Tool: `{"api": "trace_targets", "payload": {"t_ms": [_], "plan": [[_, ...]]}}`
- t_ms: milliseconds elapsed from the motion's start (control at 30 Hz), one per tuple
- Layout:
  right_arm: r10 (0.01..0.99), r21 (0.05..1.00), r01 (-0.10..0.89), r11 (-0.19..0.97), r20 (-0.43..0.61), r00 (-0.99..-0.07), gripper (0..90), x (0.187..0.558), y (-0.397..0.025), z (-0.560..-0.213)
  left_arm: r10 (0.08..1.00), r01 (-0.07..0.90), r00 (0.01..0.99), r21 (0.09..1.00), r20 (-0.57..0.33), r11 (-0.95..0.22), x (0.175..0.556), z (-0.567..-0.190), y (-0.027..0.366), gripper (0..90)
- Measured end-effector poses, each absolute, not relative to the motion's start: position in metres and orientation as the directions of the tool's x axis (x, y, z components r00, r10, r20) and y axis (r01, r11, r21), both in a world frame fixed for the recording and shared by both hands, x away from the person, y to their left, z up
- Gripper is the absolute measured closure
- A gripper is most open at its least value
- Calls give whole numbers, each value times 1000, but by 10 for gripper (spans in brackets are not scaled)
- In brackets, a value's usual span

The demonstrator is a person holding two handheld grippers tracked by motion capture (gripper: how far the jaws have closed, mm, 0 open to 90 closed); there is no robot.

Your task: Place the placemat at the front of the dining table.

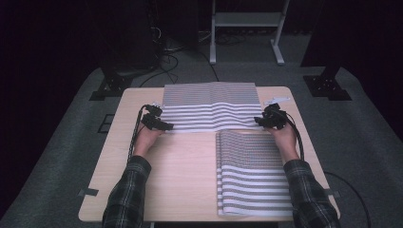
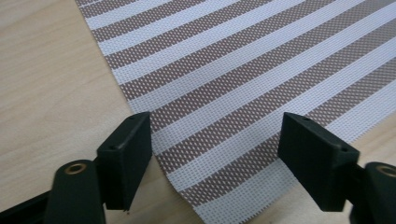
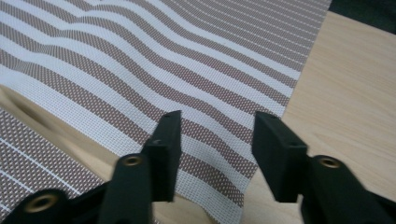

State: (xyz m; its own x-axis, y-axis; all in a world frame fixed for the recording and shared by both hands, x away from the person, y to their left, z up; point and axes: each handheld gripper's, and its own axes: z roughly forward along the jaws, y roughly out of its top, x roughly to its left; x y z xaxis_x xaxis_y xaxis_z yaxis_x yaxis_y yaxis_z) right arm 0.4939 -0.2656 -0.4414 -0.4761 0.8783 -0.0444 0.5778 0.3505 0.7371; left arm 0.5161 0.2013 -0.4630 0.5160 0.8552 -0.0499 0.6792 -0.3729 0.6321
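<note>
We hold the left gripper [image 1: 164,126] and the right gripper [image 1: 260,121], both released with jaws spread, at the near corners of the striped mat [image 1: 211,107] along the desk's [image 1: 176,175] far edge, its farthest rim overhanging.

A second striped mat [image 1: 254,173] lies on the table's [image 1: 180,175] near right. Beyond the far edge, a white frame [image 1: 247,21] stands on grey carpet [image 1: 62,137], cables [image 1: 171,59] trailing left.
</note>
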Motion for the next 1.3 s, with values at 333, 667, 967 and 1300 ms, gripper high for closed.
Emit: {"api": "trace_targets", "payload": {"t_ms": [333, 667, 967, 1300], "plan": [[890, 732, 612, 301, 15, -455, 94, 479, -272, -425, 820, 625, 570, 676, -52, -391, 497, -445, 201, 107], [883, 728, 608, 317, 8, -469, 0, 448, -290, -427, 801, 587, 596, 710, -54, -389, 460, -432, 206, 9], [886, 738, 600, 308, 8, -464, 0, 423, -301, -432, 806, 558, 592, 727, -10, -401, 434, -426, 215, 0], [881, 743, 591, 314, 5, -474, 0, 399, -303, -430, 797, 534, 604, 734, 16, -419, 390, -426, 233, 0]]}}
